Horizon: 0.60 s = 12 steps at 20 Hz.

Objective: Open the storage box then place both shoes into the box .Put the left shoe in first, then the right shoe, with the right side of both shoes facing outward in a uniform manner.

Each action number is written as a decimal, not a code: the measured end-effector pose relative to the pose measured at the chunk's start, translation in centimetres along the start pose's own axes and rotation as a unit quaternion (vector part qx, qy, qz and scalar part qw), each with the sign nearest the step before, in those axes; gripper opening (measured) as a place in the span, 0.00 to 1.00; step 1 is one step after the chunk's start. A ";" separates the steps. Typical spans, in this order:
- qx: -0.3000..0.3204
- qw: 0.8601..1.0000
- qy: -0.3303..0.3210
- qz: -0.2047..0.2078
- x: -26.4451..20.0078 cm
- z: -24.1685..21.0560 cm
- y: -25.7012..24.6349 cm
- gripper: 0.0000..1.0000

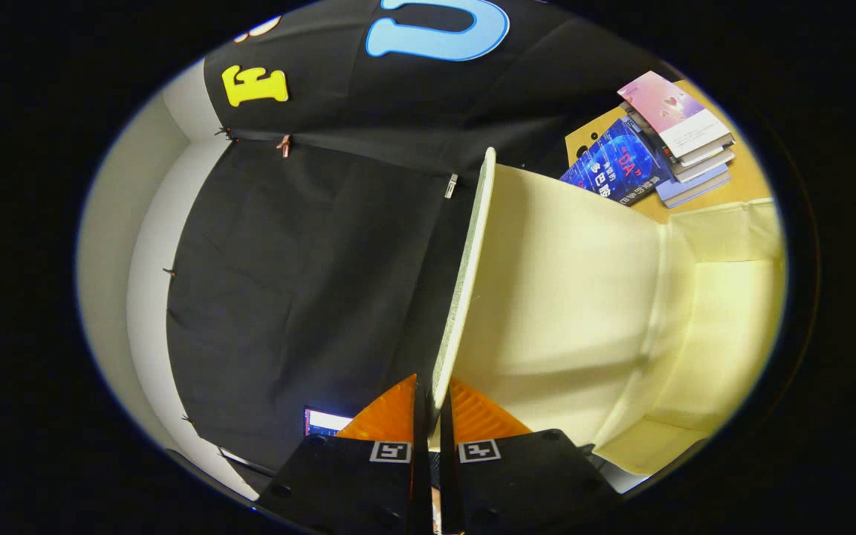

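Gripper [432,405] pinches the lid [547,282] edge

Both fingers press on the thin rim of the cream lid, which stands raised and runs away ahead of them; the box [725,297] opens beside it, books [658,148] stacked on a table [747,178] beyond

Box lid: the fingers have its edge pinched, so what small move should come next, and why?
Probably keep swinging the lid further open, then let go. The gripper is shut on its thin edge, the flap stands raised, and the box's pale interior holds no shoe yet.
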State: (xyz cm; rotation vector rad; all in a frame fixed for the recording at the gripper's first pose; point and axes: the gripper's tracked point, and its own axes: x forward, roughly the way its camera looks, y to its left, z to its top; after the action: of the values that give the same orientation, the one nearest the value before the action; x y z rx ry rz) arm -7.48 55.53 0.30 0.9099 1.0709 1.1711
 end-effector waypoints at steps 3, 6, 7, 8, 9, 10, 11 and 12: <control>-0.005 1.000 -0.001 -0.019 4.2 -0.8 -1.0 0.09; -0.034 0.998 -0.002 -0.050 6.7 -1.3 -3.3 0.15; -0.047 0.997 -0.008 -0.064 7.1 -1.1 -4.2 0.19; -0.060 0.995 -0.012 -0.075 7.2 -1.1 -5.0 0.36; -0.072 0.994 -0.017 -0.082 6.9 -0.9 -5.5 0.53; -0.084 0.992 -0.024 -0.088 6.4 -0.6 -5.8 0.70; -0.096 0.990 -0.030 -0.098 5.5 -0.2 -6.4 0.87; -0.112 0.987 -0.041 -0.108 4.5 0.2 -6.8 0.94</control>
State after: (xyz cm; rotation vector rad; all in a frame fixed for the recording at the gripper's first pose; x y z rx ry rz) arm -5.28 58.78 -6.84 0.6444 0.9255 1.0397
